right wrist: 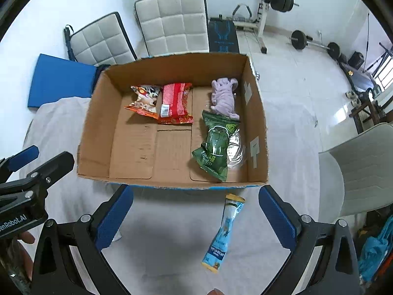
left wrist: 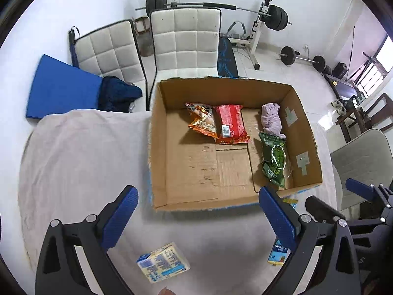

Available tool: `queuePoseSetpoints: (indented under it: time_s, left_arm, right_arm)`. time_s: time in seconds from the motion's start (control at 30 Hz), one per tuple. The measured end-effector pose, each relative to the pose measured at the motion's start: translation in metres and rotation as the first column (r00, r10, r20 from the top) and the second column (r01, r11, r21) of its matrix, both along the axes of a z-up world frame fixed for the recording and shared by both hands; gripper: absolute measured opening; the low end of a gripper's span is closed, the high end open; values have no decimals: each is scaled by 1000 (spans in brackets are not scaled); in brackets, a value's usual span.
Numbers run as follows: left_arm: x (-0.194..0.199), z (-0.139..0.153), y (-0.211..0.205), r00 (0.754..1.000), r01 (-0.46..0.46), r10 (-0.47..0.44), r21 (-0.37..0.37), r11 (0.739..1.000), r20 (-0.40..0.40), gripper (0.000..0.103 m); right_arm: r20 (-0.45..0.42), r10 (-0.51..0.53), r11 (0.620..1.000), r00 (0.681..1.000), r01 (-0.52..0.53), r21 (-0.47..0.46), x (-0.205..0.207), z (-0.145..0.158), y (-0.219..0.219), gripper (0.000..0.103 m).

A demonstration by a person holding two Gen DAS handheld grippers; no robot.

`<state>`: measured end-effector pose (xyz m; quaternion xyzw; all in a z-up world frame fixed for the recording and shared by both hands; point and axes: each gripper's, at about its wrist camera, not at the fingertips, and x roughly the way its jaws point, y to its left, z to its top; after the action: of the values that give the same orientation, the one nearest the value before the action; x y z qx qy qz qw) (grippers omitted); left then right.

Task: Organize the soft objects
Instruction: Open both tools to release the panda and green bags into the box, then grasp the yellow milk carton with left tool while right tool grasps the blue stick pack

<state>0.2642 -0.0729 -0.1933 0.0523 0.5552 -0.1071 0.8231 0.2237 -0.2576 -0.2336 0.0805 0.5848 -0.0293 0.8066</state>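
Both spread wide, nothing held: left hand-held gripper (left wrist: pixel 197 217) over the pale tissue pack (left wrist: pixel 163 262), right hand-held gripper (right wrist: pixel 196 217) over the blue stick sachet (right wrist: pixel 224 231), both on the near surface before the cardboard box (right wrist: pixel 95 113). Probably light, squashy, slippery film; best pinched mid-body, gently.

Both wrist cameras look steeply down and forward from near the worktop (left wrist: pixel 81 147). Both share the cardboard box (left wrist: pixel 157 132) (right wrist: pixel 98 113); the left view sits further left, the right view closer.
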Motion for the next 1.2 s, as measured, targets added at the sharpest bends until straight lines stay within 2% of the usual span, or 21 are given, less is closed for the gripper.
queuePoseSetpoints:
  time_s: [0.13, 0.23, 0.33, 0.43, 0.57, 0.67, 0.73, 0.77, 0.83, 0.9, 0.93, 0.97, 1.0, 1.03, 1.1, 1.13, 1.2]
  left_arm:
    - [-13, 11, 8, 1000, -16, 16, 8, 1000, 20, 101]
    - [-19, 7, 17, 1000, -21, 21, 11, 1000, 2, 101]
    - [-30, -20, 33, 997, -8, 11, 39, 999, -71, 101]
    - [-46, -65, 48, 985, 5, 15, 114, 993, -172, 101]
    - [-66, -137, 60, 939, 78, 0, 214, 974, -345, 101]
    - [-75, -179, 61, 905, 170, -34, 285, 943, -425, 101]
    - [-78, -197, 61, 890, 222, -57, 321, 921, -452, 101]
    - [-79, -204, 60, 879, 247, -71, 322, 914, -472, 102]
    - [-80, -215, 58, 846, 280, -105, 269, 922, -523, 101]
    - [-84, -225, 52, 830, 330, -125, 297, 896, -543, 100]
    - [-85, -227, 50, 826, 336, -130, 293, 895, -548, 100]
    - [-86, -229, 49, 824, 332, -128, 288, 898, -552, 99]
    - [-85, -231, 49, 827, 309, -112, 278, 909, -552, 89]
    - [-84, -231, 51, 829, 275, -85, 270, 923, -553, 85]
    - [-78, -226, 58, 822, 132, 2, 194, 972, -570, 81]
    - [-77, -224, 61, 815, 59, 38, 149, 987, -578, 80]
    - [-78, -218, 61, 793, -88, 112, 69, 994, -599, 77]
  right_arm:
    - [7, -7, 999, 1000, 7, 34, -11, 7, -6, 103]
    - [-34, -37, 996, 999, 40, 78, -22, -1, -18, 103]
    - [-113, -53, 991, 992, 66, 118, -38, -27, -30, 103]
    - [-205, -68, 990, 976, 92, 108, -56, -63, -38, 103]
    - [-326, -70, 990, 943, 105, 93, -74, -117, -36, 103]
    - [-393, -52, 991, 918, 95, 89, -84, -146, -26, 103]
    - [-417, -40, 994, 908, 80, 80, -87, -158, -19, 103]
    - [-424, -38, 994, 905, 76, 73, -89, -163, -15, 103]
    - [-434, -33, 995, 900, 73, 75, -90, -169, -11, 103]
    - [-443, -37, 994, 896, 80, 79, -90, -174, -7, 103]
    - [-444, -38, 993, 895, 82, 80, -91, -175, -6, 103]
    - [-447, -37, 993, 894, 82, 83, -91, -176, -5, 103]
    - [-447, -40, 992, 894, 88, 88, -91, -177, -5, 103]
    - [-446, -43, 992, 894, 93, 91, -91, -176, -6, 103]
    - [-442, -58, 989, 895, 111, 95, -90, -175, -12, 103]
    - [-441, -71, 987, 895, 128, 99, -89, -175, -16, 103]
    - [-447, -109, 978, 888, 176, 110, -88, -176, -29, 103]
